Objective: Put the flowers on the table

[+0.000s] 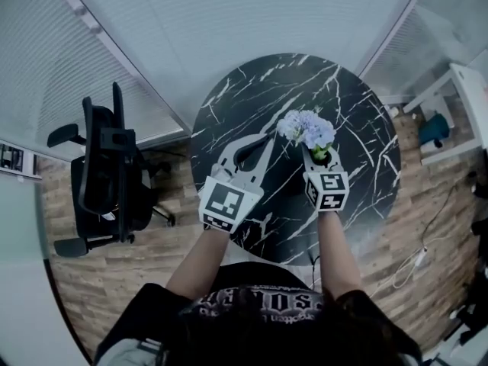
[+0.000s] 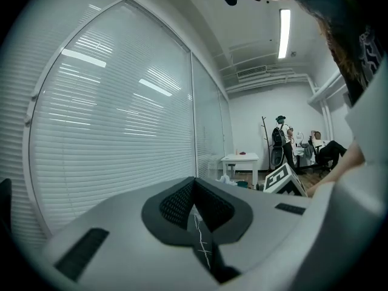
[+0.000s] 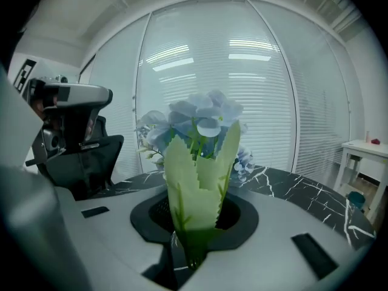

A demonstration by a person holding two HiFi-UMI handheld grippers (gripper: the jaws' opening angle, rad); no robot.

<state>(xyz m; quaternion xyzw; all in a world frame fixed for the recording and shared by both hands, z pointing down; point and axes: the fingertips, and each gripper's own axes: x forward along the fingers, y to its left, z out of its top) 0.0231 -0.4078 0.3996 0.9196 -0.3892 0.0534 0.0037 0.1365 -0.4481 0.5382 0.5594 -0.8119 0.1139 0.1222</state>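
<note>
A bunch of pale blue flowers [image 1: 306, 127] with green serrated leaves stands upright in my right gripper [image 1: 319, 157], which is shut on its stems, over the round black marble table [image 1: 358, 120]. In the right gripper view the flowers [image 3: 203, 117] rise from between the jaws of the right gripper [image 3: 195, 223], and the table [image 3: 291, 187] lies close beneath. My left gripper [image 1: 265, 139] hovers beside it over the table's near left part, its tips together with nothing between them. In the left gripper view the left gripper [image 2: 194, 182] shows the same closed tips.
A black office chair [image 1: 107, 174] stands left of the table on the wood floor. Glass walls with blinds run behind the table. A white side table [image 1: 465, 105] and a teal object [image 1: 435, 128] are at the right, and a cable [image 1: 415, 261] lies on the floor.
</note>
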